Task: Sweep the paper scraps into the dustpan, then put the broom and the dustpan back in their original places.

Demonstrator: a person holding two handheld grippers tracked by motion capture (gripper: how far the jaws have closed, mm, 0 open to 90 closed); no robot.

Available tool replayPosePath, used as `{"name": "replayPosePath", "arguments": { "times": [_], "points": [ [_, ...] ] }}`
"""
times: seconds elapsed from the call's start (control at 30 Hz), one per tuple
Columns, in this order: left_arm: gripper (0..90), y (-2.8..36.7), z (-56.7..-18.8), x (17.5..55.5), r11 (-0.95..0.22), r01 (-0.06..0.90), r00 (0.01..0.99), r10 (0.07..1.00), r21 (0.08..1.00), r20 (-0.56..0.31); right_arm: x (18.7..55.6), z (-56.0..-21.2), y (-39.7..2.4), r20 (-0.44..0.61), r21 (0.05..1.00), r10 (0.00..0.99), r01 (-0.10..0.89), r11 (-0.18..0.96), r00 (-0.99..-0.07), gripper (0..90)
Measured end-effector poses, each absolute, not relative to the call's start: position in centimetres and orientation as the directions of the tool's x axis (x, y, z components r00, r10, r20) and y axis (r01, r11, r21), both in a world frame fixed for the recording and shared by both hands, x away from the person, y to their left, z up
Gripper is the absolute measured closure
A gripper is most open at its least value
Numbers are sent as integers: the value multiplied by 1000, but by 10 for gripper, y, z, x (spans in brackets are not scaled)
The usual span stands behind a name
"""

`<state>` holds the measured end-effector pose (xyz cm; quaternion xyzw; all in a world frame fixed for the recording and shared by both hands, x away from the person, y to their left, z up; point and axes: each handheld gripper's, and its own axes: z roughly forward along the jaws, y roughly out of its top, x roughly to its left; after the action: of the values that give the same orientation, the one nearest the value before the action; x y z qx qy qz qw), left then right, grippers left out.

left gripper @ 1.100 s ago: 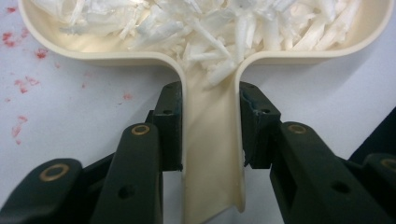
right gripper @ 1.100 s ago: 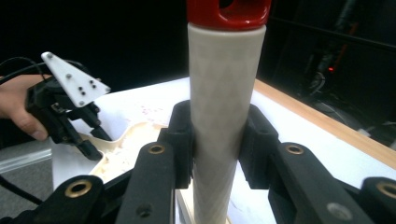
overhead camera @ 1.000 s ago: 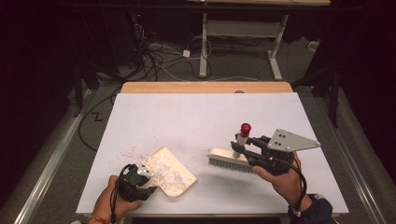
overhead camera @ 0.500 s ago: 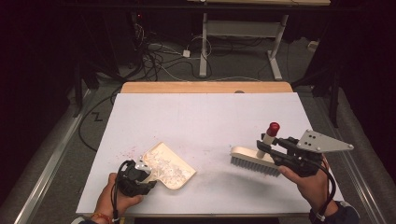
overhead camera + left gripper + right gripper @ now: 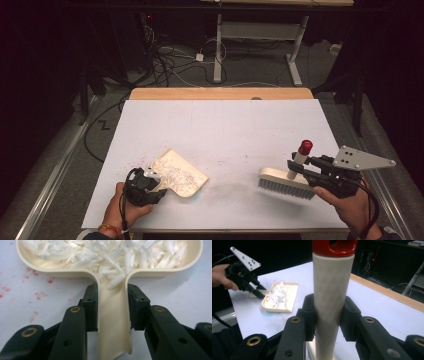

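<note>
Currently the left gripper (image 5: 112,315) is clamping its jaws on the cream handle of the dustpan (image 5: 112,277), one pad pressing on each side of the narrow channel. Just ahead of those jaws the handle is widening into the pan's tray, which is holding a heap of white shreds (image 5: 120,255). Beside the jaws, small red flecks (image 5: 37,293) are lying on the white worktop (image 5: 175,290). In the high view the left hand (image 5: 122,207) is gripping this gripper near the worktop's near edge.

The right gripper (image 5: 327,317) is squeezing its jaws around the upright cream handle of the brush (image 5: 332,290), with the red cap sitting above the jaws. Below them, in the high view, the brush (image 5: 285,181) is resting its bristles on the worktop, with the right hand (image 5: 350,205) behind it. Well beyond these jaws, in the right gripper view, the dustpan (image 5: 280,297) is lying flat on the worktop, well apart from the brush.
</note>
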<state>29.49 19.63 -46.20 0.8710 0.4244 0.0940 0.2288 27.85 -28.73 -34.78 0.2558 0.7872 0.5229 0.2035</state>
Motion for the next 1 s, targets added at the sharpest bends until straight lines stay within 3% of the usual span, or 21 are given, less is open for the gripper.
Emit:
{"name": "replayPosePath", "arguments": {
  "times": [0.63,1.0],
  "points": [
    [634,210,-462,321,-420,740,502,865,525,-15,301,-360,-289,21,874,569,292,389,-822,704],
    [634,223,-464,335,-342,763,419,908,548,-18,331,-366,-284,57,869,606,338,360,-793,700]
  ]
}}
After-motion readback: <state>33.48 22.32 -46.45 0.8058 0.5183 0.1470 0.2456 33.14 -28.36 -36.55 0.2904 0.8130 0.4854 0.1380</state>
